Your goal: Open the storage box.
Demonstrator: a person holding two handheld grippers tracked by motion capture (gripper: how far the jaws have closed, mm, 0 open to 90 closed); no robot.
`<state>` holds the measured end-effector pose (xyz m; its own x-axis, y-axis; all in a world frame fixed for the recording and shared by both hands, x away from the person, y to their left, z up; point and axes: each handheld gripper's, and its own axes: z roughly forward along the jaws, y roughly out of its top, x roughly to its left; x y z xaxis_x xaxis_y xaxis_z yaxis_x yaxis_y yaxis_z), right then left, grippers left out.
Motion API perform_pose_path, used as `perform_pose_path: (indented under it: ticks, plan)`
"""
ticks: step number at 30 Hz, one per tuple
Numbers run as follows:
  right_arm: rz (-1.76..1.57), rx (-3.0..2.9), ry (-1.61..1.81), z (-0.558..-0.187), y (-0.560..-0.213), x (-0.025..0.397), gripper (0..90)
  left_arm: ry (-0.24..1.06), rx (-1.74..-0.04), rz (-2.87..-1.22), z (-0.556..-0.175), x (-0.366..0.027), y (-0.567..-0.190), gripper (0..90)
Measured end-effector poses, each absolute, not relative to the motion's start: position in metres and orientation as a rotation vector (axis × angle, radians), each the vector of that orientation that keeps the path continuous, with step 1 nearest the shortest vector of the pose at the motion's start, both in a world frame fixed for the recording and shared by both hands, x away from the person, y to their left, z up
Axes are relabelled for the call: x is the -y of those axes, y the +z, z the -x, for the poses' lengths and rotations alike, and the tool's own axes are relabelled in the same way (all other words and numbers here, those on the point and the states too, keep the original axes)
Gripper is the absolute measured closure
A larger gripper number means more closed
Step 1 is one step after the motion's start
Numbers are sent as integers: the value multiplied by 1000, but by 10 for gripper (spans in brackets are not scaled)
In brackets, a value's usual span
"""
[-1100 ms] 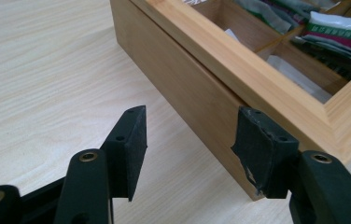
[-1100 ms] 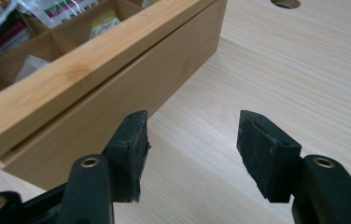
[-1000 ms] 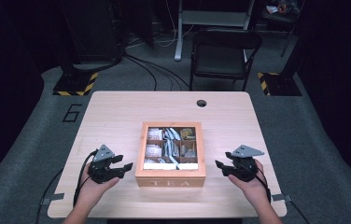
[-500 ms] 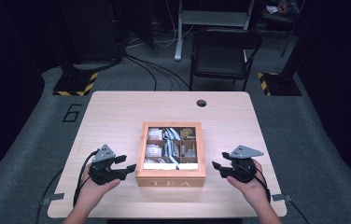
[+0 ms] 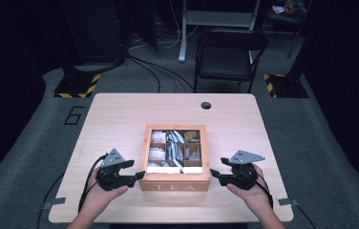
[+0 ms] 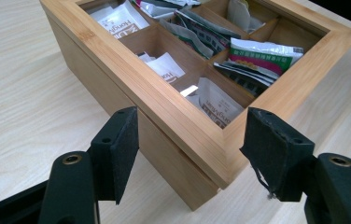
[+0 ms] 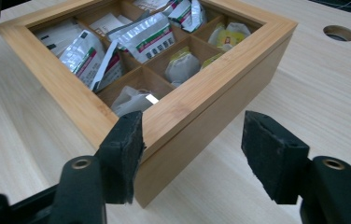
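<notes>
- The tea box (image 5: 174, 157), a wooden one with "TEA" on its front wall, sits on the near middle of the table and serves as the landmark here; its top frame is flat and level on the body, and sachets show through it.
- The room beyond the box is dark: a grey carpeted floor (image 5: 48, 138), a black chair (image 5: 229, 57) behind the table's far edge, cables trailing over the floor, and yellow-and-black striped bases at the far left and far right.
- The table (image 5: 120, 114) under the box is pale wood, with a round cable hole (image 5: 206, 105) beyond the box's far right corner.
- Inside the box, wooden dividers form small compartments holding tea sachets (image 6: 257, 55), some white, some with red and green print; how many lie in each is hard to tell.
- The left gripper (image 5: 134, 172) lies low at the box's near left corner, held from below by a hand (image 5: 99, 198). Its jaws stand wide apart and hold nothing, with the box corner between them in the left gripper view.
- The right gripper (image 5: 216, 171) lies just as low at the box's near right corner, in the other hand (image 5: 251, 193). Its jaws are spread wide too, the corner between them, one pad (image 7: 126, 151) seemingly close to the wood.
</notes>
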<state>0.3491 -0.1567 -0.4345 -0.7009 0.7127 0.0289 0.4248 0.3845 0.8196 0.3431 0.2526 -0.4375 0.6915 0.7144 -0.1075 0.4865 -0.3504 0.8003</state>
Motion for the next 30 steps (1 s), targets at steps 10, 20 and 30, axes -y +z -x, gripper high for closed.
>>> perform_pose_path:
  ticks: [10, 20, 30]
  plan:
    - [-979, -2345, 1271, -337, -439, 148, 340, 293, -906, -2025, -335, -251, -447, 315]
    - [-933, -2392, 1244, -333, -451, 138, 340, 280, -880, -2070, -333, -245, -459, 318]
    - [-915, -2427, 1195, -334, -463, 134, 364, 270, -879, -2091, -333, -240, -468, 365]
